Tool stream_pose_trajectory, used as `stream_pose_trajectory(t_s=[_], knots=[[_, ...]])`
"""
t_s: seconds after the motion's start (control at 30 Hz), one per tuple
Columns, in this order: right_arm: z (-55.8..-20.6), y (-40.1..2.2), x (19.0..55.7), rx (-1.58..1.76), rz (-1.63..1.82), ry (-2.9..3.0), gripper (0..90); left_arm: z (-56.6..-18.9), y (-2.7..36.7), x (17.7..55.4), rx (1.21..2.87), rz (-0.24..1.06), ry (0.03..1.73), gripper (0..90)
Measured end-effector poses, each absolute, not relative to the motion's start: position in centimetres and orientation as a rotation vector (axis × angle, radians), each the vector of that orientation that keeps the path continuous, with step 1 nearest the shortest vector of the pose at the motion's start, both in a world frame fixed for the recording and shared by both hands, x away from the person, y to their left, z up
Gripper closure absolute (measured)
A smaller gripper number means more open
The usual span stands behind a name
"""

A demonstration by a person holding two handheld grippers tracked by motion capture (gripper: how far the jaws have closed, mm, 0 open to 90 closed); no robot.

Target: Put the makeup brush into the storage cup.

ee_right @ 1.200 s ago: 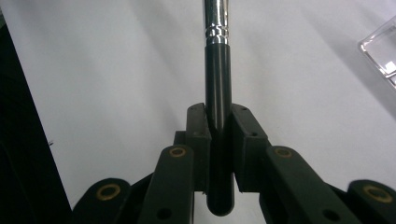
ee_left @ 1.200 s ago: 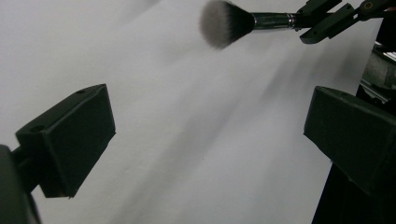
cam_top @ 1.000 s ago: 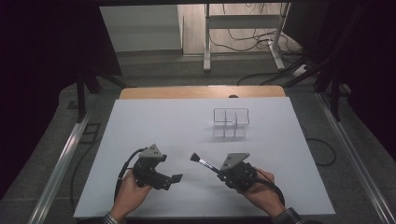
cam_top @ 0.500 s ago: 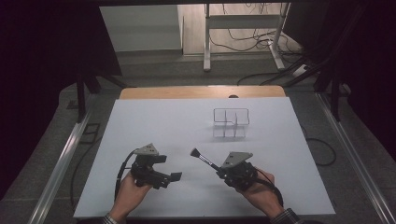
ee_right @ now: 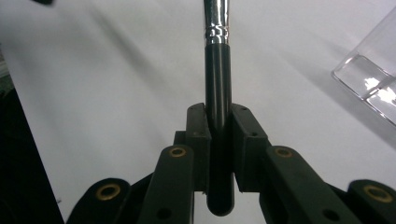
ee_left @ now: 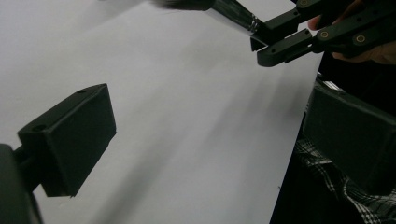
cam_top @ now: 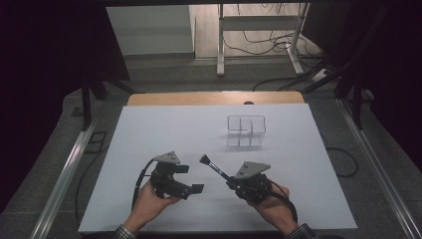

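The right gripper (cam_top: pixel 230 180) is pinching a brush (ee_right: pixel 217 93) by its handle; the left gripper (cam_top: pixel 191 179) is hanging spread, empty. Carrying toward the organizer (cam_top: pixel 246 131) near the table's (cam_top: pixel 149 129) far edge, the brush should be kept upright over one compartment.

White table top (cam_top: pixel 149 129), wooden edge (cam_top: pixel 214 98) behind; dark surroundings; cables (cam_top: pixel 259 40) on floor near metal stand (cam_top: pixel 220 45).

Right gripper (cam_top: pixel 230 180) grips a brush (cam_top: pixel 214 167) over the table (cam_top: pixel 149 134).

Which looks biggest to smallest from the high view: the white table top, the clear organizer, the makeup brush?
1. White table top, by far.
2. Clear organizer.
3. Makeup brush, clamped in the right gripper; part of its handle is hidden there, so the gap is unsure.
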State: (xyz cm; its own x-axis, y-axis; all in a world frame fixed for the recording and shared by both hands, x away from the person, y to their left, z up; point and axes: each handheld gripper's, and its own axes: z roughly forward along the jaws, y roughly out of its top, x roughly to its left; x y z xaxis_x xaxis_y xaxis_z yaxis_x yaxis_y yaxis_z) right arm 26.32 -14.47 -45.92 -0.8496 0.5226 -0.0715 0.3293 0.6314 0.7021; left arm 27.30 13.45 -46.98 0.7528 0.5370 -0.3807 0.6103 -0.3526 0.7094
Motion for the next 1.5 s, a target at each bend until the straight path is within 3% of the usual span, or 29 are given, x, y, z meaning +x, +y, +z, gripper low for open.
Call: stream_pose_trajectory(t_s=[0.6, 0.83, 1.03, 1.23, 1.3, 1.33, 1.43, 1.47, 1.5], knots=[[-46.5, -13.3, 25.8, 0.696, 1.135, 2.611, 77.8, -47.3, 11.7, 28.8, 1.993, -0.195, 0.821, 14.0], [-46.7, -13.0, 25.7, 0.680, 1.143, 2.622, 77.8, -47.4, 11.4, 29.0, 1.979, -0.232, 0.801, 24.5], [-47.0, -12.8, 25.6, 0.666, 1.125, 2.663, 77.5, -47.5, 11.8, 29.1, 1.935, -0.286, 0.831, 41.8], [-47.5, -12.4, 25.7, 0.642, 1.046, 2.694, 76.5, -47.6, 12.4, 29.4, 1.836, -0.437, 0.777, 76.6], [-47.6, -12.2, 25.6, 0.637, 1.030, 2.709, 76.2, -47.1, 12.1, 29.0, 1.872, -0.397, 0.763, 77.1], [-47.6, -12.1, 25.6, 0.633, 1.022, 2.704, 74.1, -47.0, 12.1, 28.9, 1.877, -0.375, 0.766, 77.1], [-47.3, -12.3, 25.7, 0.657, 1.021, 2.684, 51.5, -46.6, 12.2, 28.7, 1.910, -0.311, 0.773, 77.1], [-47.3, -12.3, 25.7, 0.657, 1.021, 2.684, 51.5, -46.6, 12.2, 28.7, 1.910, -0.311, 0.773, 77.1], [-47.1, -12.7, 26.0, 0.683, 1.046, 2.663, 38.2, -46.5, 12.2, 28.7, 1.914, -0.291, 0.784, 77.1]])
